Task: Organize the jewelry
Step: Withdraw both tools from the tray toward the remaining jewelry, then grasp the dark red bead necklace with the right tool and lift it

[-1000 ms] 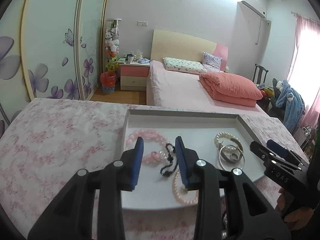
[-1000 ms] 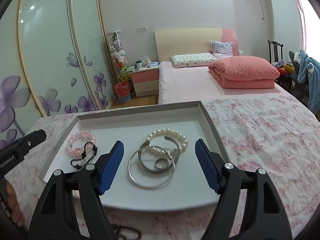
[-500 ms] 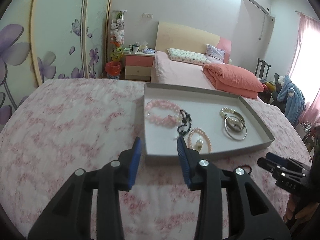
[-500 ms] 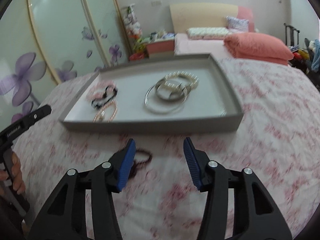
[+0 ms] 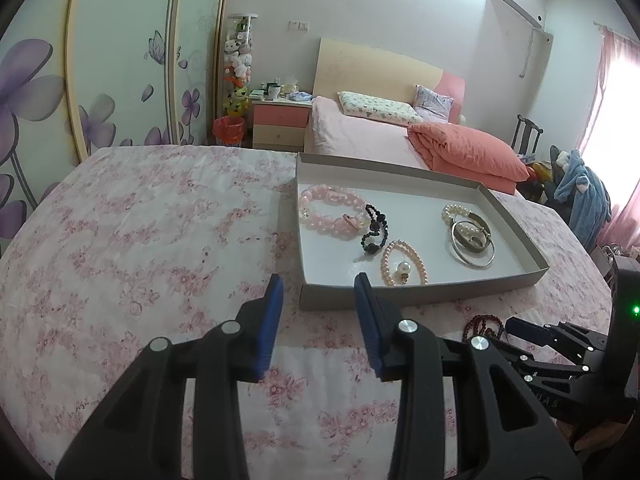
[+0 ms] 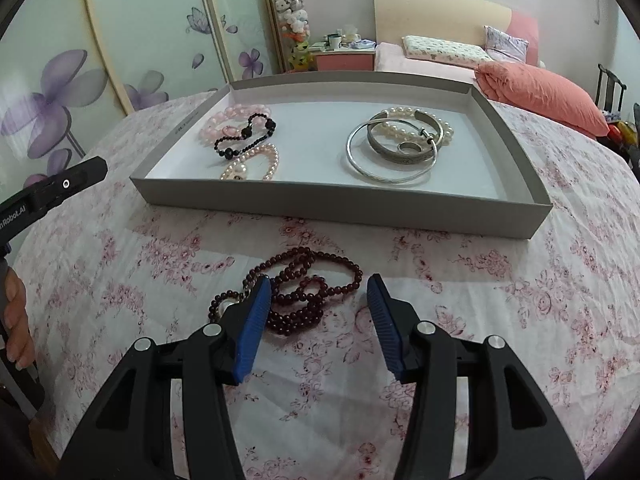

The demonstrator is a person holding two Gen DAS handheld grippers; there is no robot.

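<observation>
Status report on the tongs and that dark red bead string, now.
Left tongs open, empty, short of the tray. Right tongs closing over the dark red bead string, pads not pressing yet. String outside the tray on the floral cloth; nothing in the way.

Daylight pours in from the pink-curtained window (image 5: 612, 128) at the right edge of the left wrist view, blown out to white, with another glare patch on the ceiling up top. Even, soft light over the pale grey cardboard tray (image 6: 516, 160); shadows under the jewellery are faint. Both views are sharp in the middle, strongly bowed by the fisheye, and black in the corners.
</observation>
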